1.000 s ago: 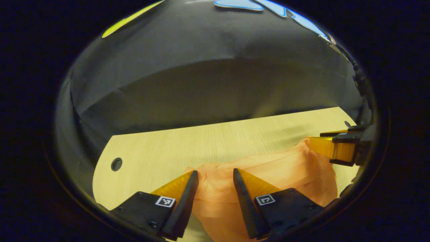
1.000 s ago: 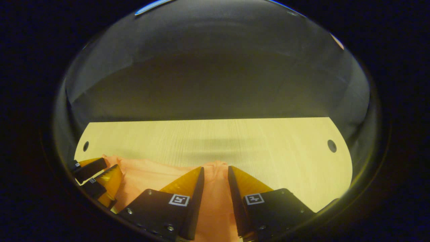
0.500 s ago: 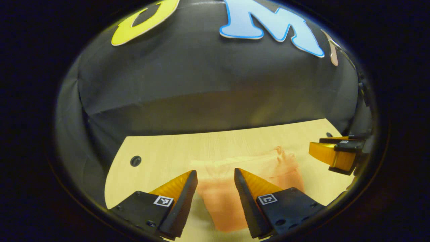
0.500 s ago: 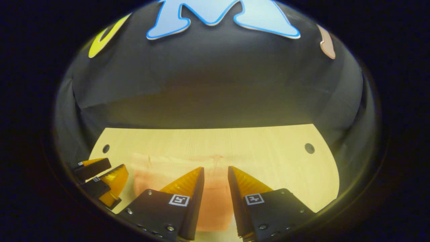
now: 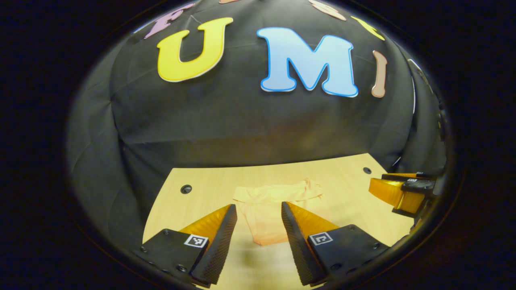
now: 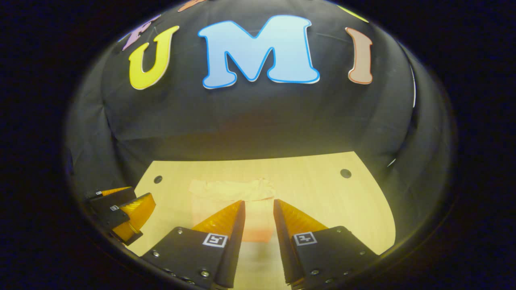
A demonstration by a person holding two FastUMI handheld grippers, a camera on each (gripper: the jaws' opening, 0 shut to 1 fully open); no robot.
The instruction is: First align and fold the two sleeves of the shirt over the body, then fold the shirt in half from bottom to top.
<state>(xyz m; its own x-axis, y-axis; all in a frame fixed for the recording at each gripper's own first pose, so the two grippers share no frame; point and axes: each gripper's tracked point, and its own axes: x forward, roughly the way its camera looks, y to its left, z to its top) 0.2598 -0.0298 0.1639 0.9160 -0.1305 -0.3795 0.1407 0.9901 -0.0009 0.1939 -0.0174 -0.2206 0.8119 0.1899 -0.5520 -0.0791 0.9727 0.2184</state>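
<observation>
Where folded, flat peach shirt [image 5: 269, 209]

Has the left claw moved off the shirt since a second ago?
Yes. The left claw has pulled back and up: the shirt now looks smaller and farther off on the table, with more wall above.

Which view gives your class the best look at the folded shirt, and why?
The left gripper view: the shirt lies sharp on the table, collar edge and folds readable between the left gripper fingers. The right gripper view shows it paler, washed out, its middle hidden behind the right gripper.
</observation>
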